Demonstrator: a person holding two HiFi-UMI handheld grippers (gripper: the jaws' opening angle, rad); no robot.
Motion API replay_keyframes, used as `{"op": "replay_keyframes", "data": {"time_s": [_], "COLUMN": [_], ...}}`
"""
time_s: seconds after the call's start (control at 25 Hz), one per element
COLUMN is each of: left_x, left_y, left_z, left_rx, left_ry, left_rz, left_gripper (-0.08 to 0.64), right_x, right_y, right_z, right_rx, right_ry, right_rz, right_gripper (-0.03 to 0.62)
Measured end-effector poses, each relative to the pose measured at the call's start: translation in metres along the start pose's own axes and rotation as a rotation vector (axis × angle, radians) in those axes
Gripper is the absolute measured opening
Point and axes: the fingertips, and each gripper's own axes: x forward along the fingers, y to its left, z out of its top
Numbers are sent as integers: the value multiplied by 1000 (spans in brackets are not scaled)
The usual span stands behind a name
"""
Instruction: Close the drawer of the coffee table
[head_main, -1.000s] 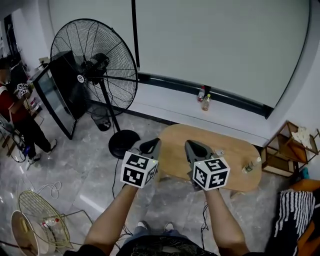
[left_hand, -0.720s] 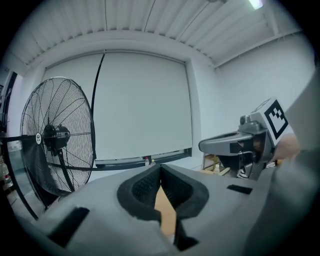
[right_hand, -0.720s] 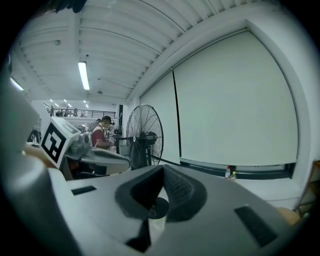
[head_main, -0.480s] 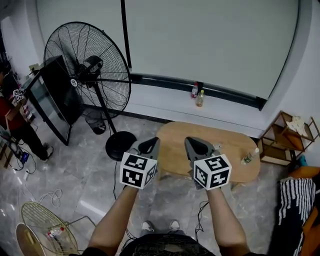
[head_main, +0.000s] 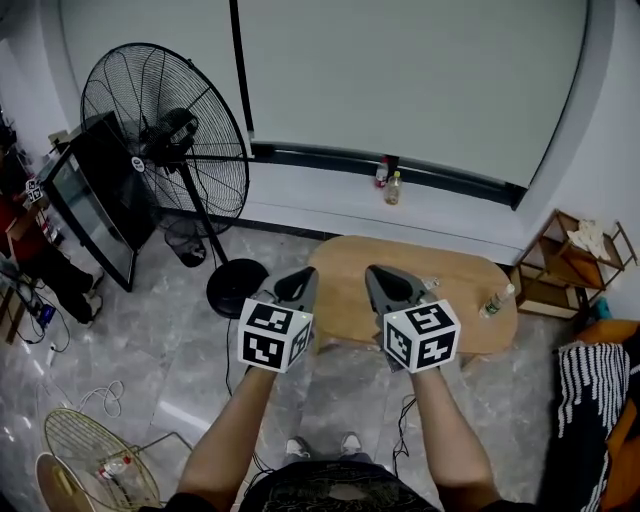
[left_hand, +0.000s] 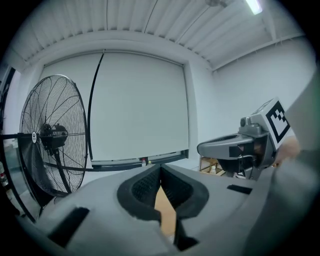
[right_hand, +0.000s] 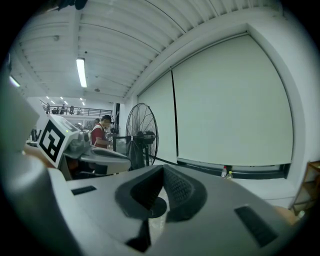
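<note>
The left gripper (head_main: 303, 275) and right gripper (head_main: 373, 273) hang side by side, jaws clenched and empty. The oval wooden coffee table (head_main: 460, 295) lies at twelve o'clock beyond them; its drawer cannot be seen.

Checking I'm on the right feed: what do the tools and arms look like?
The left tool and right tool are grey moulded shells narrowing forward, each carrying a white cube with black square markers at the rear. Black textured pads line the jaws. Forearms bare, no sleeves; no cables show on them.
</note>
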Motion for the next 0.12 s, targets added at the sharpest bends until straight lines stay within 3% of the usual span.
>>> {"op": "replay_keyframes", "data": {"time_s": [0.12], "left_x": [-1], "left_y": [2], "left_z": [0], "left_rx": [-1], "left_ry": [1], "left_rz": [2], "left_gripper": [2], "right_x": [3], "right_y": [2], "right_z": [0], "right_rx": [0], "right_ry": [3], "right_rz": [2], "right_gripper": [5]}}
